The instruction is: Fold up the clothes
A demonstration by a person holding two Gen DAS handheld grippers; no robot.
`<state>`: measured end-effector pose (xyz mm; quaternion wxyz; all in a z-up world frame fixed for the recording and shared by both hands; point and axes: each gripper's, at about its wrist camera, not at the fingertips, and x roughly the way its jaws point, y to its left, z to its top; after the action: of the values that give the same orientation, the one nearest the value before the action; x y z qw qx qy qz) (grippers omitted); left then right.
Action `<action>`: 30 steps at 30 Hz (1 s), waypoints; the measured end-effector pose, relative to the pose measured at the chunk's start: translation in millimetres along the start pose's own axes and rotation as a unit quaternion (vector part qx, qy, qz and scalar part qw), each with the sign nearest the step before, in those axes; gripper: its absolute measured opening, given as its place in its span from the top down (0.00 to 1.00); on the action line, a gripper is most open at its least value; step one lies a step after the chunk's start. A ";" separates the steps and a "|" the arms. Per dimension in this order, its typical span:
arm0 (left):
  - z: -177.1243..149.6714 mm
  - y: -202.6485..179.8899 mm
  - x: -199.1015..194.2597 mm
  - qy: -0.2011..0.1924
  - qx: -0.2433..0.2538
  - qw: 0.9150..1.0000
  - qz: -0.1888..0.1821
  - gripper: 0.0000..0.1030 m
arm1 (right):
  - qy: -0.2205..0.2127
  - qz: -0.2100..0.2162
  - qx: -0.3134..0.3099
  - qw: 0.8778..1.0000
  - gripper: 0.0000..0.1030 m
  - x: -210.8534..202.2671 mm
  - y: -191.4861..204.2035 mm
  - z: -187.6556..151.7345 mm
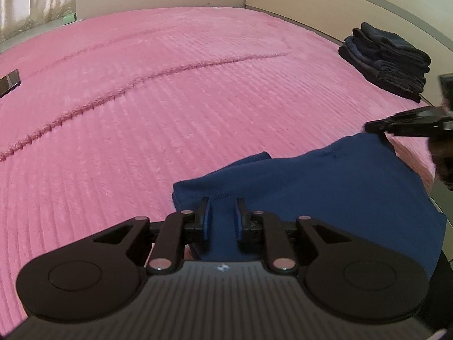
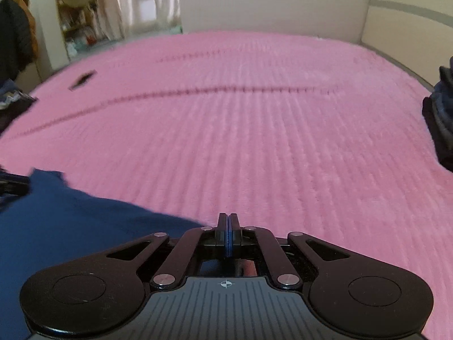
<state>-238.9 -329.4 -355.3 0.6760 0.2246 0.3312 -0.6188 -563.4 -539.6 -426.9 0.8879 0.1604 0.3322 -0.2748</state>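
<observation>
I held the left gripper [image 1: 221, 208] low over the pink bed [image 1: 170, 99], jaws apart astride the blue garment [image 1: 325, 181] at the bed's near edge; the right gripper [image 2: 228, 223] pinched that garment's edge, jaws closed on it; folded dark clothes [image 1: 386, 59] sat stacked at the bed's far right edge.

Item count: one blue garment [image 1: 325, 187], lying directly ahead of the left tongs [image 1: 223, 212]. One stack of dark folded clothes [image 1: 388, 62], far ahead and to the right of both tongs. One pink bed cover [image 1: 170, 99]. Two tongs in total, including the right tongs [image 2: 228, 226].
</observation>
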 end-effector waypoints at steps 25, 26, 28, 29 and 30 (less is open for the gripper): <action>-51.4 -53.8 -102.8 -0.077 0.140 0.987 0.032 0.77 | -0.020 0.041 -0.024 0.999 0.16 -112.2 80.6 -74.5; -56.1 -59.8 -107.9 -0.080 0.155 0.984 0.027 0.76 | -0.018 0.048 -0.034 0.998 0.16 -112.6 87.8 -76.3; -66.8 -71.2 -110.1 -0.068 0.185 0.980 0.025 0.76 | -0.014 0.064 -0.053 0.996 0.16 -107.4 102.9 -77.8; -72.3 -75.9 -106.0 -0.052 0.198 0.978 0.028 0.76 | -0.010 0.071 -0.061 0.996 0.16 -103.3 110.4 -78.7; -78.7 -79.1 -100.1 -0.039 0.209 0.976 0.034 0.76 | -0.006 0.078 -0.068 0.995 0.16 -98.7 117.8 -79.9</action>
<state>-331.7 -214.9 -327.7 0.6472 0.3478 0.1597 -0.6593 -595.5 -370.7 -406.1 0.9174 0.1230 0.3316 -0.1827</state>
